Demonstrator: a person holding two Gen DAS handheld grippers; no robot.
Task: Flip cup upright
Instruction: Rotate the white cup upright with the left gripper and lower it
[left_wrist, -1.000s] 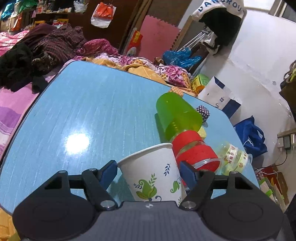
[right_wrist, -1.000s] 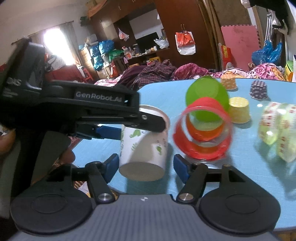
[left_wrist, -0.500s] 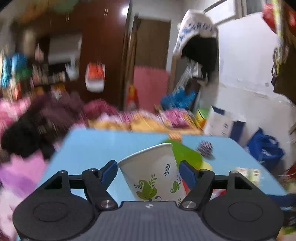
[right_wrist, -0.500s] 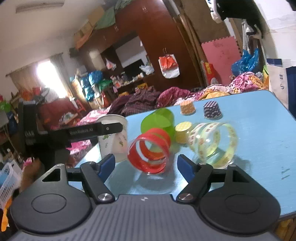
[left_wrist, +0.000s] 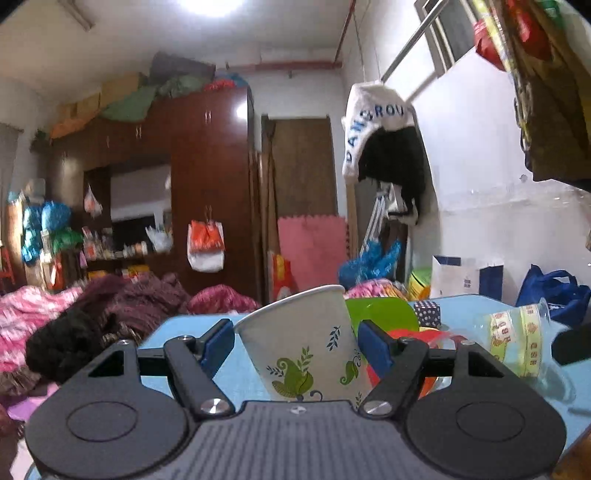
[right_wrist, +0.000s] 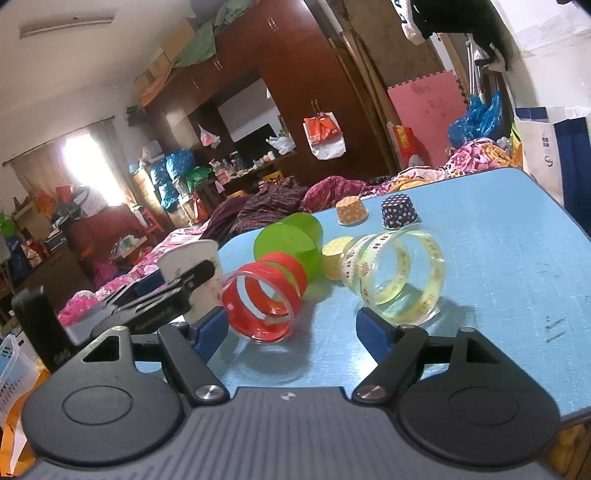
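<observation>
- Left wrist view: the left gripper clamps the white paper cup with green leaf print between its blue pads, mouth up; a second ago the camera looked down on the blue table, now it faces level, so the cup has been turned nearly upright
- Right wrist view: the right gripper has backed off, fingers spread and empty; the cup is held off left, beside the red-banded clear plastic cup lying on its side; setting down seems left

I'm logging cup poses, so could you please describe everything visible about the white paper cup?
The white paper cup looks like thin paper with a rolled rim, printed with green leaf swirls and small blue sprigs. It sits mouth-up, slightly tilted, between the blue pads of the left gripper, beside the red-banded cup. Its base is hidden.
</observation>
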